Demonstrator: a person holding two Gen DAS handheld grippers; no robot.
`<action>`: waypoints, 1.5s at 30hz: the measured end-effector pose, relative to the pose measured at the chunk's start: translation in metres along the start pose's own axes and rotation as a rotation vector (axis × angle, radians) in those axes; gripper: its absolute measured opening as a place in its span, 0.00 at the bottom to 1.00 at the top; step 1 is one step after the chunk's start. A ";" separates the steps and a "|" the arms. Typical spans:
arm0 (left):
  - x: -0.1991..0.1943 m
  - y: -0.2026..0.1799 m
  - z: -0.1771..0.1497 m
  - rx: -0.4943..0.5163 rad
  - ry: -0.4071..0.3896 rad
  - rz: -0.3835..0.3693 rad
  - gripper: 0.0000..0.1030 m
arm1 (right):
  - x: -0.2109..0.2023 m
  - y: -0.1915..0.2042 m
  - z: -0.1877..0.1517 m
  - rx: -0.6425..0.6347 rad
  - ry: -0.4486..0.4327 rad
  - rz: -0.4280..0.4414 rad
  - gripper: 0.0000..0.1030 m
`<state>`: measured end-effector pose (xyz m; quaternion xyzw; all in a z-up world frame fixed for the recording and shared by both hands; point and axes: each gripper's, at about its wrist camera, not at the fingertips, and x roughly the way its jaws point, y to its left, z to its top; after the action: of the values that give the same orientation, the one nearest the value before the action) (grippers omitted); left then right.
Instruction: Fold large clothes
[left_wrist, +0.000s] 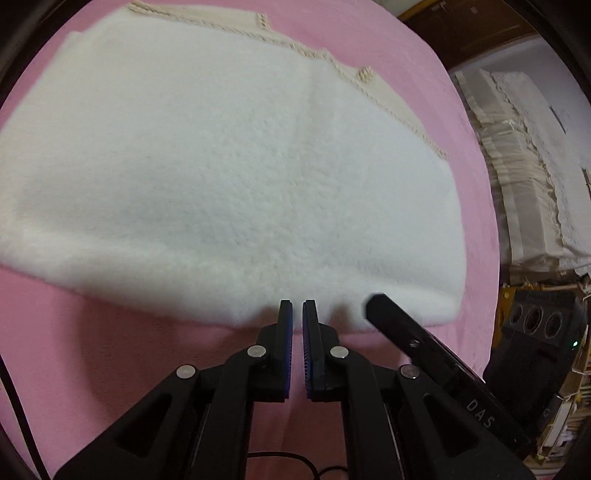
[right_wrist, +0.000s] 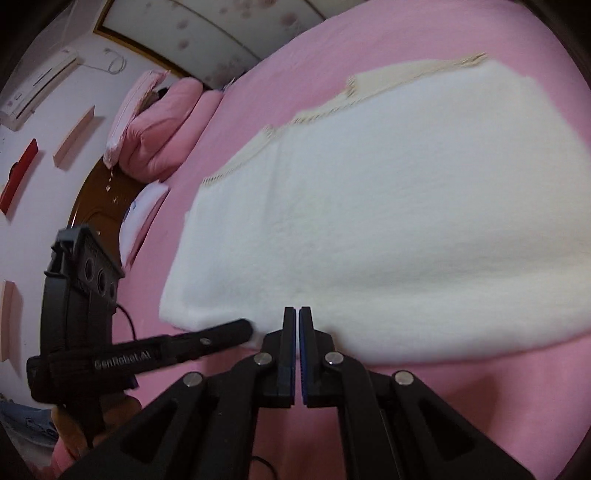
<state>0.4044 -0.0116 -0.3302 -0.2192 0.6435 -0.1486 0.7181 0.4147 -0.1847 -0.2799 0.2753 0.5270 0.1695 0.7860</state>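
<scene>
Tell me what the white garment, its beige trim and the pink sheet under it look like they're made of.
White garment: looks like thick fleece or plush, matte, with a fuzzy nubbly pile and soft rounded folded edges.
Beige trim: probably a flatter knit or woven fabric, edged with a braided or crocheted stitch line.
Pink sheet: smooth, thin cloth, likely cotton or a blend; matte, with shallow creases.

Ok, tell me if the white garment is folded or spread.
Folded: the white garment lies doubled on the pink bed, its trimmed under-layer peeking out.
</scene>
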 end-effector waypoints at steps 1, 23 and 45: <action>0.001 0.000 -0.001 0.001 0.003 0.008 0.02 | 0.006 0.002 0.003 -0.002 0.011 0.018 0.01; 0.058 0.003 0.195 0.093 -0.315 -0.027 0.01 | 0.100 -0.037 0.165 0.020 -0.116 -0.028 0.00; -0.026 0.108 0.203 0.084 -0.435 0.437 0.01 | -0.059 -0.156 0.162 0.054 -0.295 -0.622 0.00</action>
<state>0.5942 0.1190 -0.3472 -0.0725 0.5000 0.0333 0.8623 0.5378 -0.3823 -0.2843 0.1437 0.4708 -0.1337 0.8602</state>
